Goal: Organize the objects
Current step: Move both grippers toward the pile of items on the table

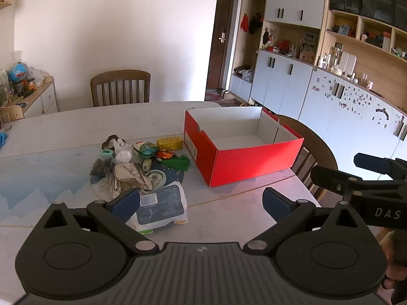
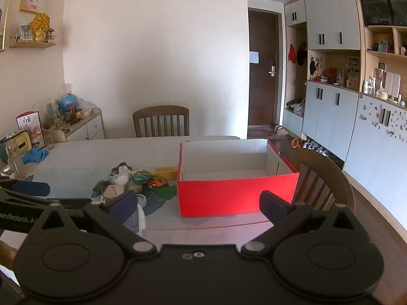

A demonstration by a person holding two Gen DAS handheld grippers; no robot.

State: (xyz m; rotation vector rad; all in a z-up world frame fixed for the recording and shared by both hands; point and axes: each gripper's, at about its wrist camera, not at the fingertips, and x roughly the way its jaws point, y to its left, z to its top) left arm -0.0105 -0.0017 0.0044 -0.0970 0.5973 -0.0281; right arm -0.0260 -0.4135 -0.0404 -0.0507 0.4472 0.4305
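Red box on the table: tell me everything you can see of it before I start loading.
The red box is open-topped cardboard, red outside and white inside, with no lid in view. It looks empty. A label sits on its short left end. It stands upright on the table, right of the pile of clutter, beside the yellow block. Neither tool touches it.

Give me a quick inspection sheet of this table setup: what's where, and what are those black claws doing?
Surface: pale table, partly under a blue mat.
Job's things: red box, open and empty; pile of small items to its left, wipes packet nearest.
Clutter: blue glove at the far left edge.
Grippers: left gripper and right gripper both open, holding nothing.
Cables: nothing seen.
Surroundings: wooden chair, door, wall cabinets.
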